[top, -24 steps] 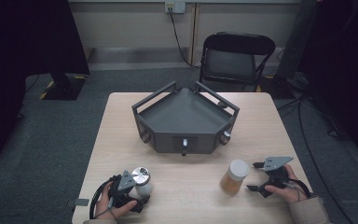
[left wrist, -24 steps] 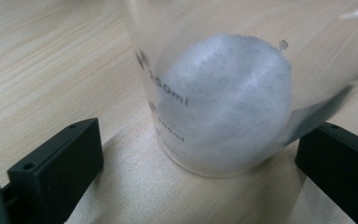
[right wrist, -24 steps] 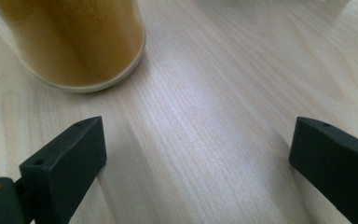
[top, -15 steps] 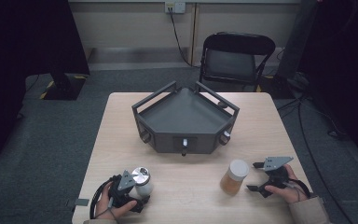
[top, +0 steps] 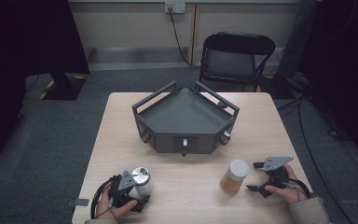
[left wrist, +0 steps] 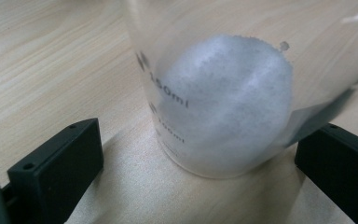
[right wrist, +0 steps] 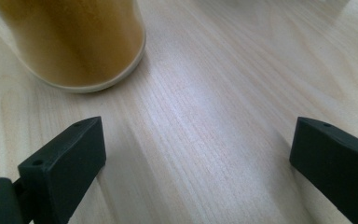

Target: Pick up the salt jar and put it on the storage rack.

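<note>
A clear jar of white powder (top: 141,181) with a silver lid stands near the table's front left edge. My left gripper (top: 142,195) is right at it. In the left gripper view the jar (left wrist: 223,107) stands between and just ahead of the black jaws, which are wide apart and do not touch it, so this gripper (left wrist: 196,156) is open. A jar of amber contents (top: 234,177) with a white lid stands at the front right. My right gripper (top: 255,176) points at it from the right, open and apart from it. In the right gripper view that jar (right wrist: 74,42) is ahead at upper left of the gripper (right wrist: 196,154).
A dark grey angular tray (top: 156,109) with raised rails and small knobs on its front sits in the middle of the wooden table (top: 121,140). A black folding chair (top: 235,58) stands behind the table's far edge.
</note>
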### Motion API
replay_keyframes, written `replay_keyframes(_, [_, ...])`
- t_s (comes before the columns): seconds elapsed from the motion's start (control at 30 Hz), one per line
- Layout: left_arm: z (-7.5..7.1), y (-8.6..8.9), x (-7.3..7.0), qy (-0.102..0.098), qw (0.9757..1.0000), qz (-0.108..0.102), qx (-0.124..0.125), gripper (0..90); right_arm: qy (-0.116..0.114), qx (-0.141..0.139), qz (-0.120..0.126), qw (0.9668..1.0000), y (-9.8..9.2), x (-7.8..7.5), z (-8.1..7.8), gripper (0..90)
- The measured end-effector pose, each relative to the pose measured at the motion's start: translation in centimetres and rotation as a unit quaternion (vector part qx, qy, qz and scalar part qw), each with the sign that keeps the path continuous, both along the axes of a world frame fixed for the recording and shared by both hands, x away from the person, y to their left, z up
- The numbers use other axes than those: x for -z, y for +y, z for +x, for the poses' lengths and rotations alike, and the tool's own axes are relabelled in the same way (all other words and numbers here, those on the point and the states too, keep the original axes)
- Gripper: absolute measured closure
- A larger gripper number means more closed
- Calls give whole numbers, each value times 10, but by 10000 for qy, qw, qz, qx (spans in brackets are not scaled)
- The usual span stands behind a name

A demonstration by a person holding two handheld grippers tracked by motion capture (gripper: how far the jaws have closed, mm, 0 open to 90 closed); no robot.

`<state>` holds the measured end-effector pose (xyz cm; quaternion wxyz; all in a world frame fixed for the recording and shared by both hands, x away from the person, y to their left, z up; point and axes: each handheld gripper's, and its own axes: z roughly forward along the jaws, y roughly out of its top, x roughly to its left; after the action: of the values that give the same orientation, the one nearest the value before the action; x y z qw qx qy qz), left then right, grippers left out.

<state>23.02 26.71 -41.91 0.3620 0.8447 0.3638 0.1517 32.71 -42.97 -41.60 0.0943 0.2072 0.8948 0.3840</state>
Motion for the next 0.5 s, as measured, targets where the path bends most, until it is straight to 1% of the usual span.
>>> replay_keyframes(0.5, [1, -1, -1, 18, 10000, 15, -2, 4, 7, 14, -9, 10000, 1, 0, 0, 15])
